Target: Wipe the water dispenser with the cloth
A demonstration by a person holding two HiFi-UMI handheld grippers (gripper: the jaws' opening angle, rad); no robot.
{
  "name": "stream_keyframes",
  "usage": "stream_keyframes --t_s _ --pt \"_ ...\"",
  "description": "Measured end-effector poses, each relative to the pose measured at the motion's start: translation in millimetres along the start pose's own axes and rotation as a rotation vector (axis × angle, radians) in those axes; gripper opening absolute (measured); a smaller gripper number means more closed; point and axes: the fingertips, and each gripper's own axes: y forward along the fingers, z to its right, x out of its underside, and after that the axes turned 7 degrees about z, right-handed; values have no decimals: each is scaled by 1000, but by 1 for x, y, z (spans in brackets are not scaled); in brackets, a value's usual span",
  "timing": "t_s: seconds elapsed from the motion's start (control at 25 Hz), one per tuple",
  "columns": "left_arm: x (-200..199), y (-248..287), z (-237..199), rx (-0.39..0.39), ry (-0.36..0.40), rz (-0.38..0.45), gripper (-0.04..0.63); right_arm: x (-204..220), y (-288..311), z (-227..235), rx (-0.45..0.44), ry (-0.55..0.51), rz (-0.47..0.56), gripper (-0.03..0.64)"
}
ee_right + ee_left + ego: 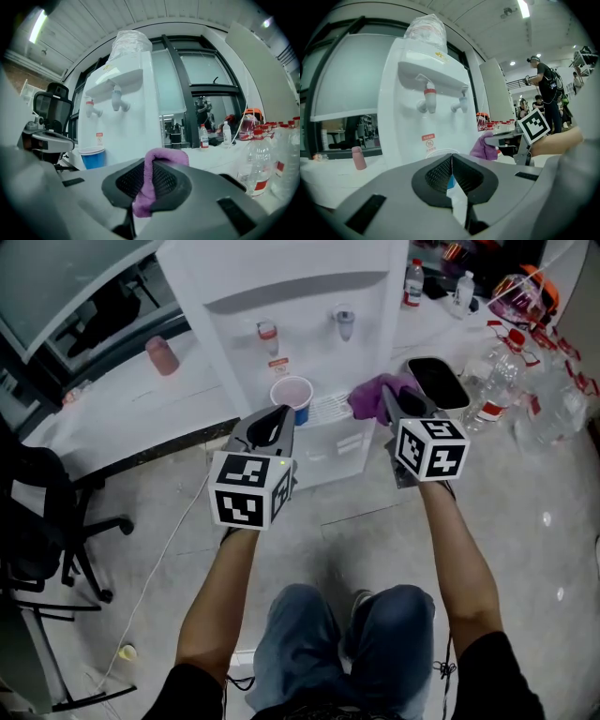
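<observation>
The white water dispenser [300, 296] stands ahead of me, with a red tap [269, 335] and a blue tap [344, 322]. On its drip tray [330, 409] stands a blue cup [292, 396]. My right gripper [392, 405] is shut on a purple cloth [373, 394], held just right of the drip tray and close to the dispenser's front. In the right gripper view the cloth [164, 155] bulges up between the jaws of the right gripper [152, 165]. My left gripper [278, 420] is shut with nothing in it, just short of the cup. The left gripper [451, 159] faces the dispenser [422, 93].
A black container [438, 381] and several clear plastic bottles [520, 371] crowd the floor at the right. A pink bottle [161, 354] stands on the white ledge at the left. An office chair [47, 521] is at the far left. A person [546, 89] stands far off.
</observation>
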Motion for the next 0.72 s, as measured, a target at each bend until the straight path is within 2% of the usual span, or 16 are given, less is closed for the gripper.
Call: stream_keyframes --t_s 0.28,0.44,0.72 --pt "4 -8 -11 -13 7 -1 26 -14 -9 -13 -7 -35 32 32" --pt "-18 -14 -17 -19 23 30 26 -57 -22 -39 -53 -76 105 32" --pt "-63 -31 -38 -48 41 92 26 -140 -38 -108 -184 -147 229 32"
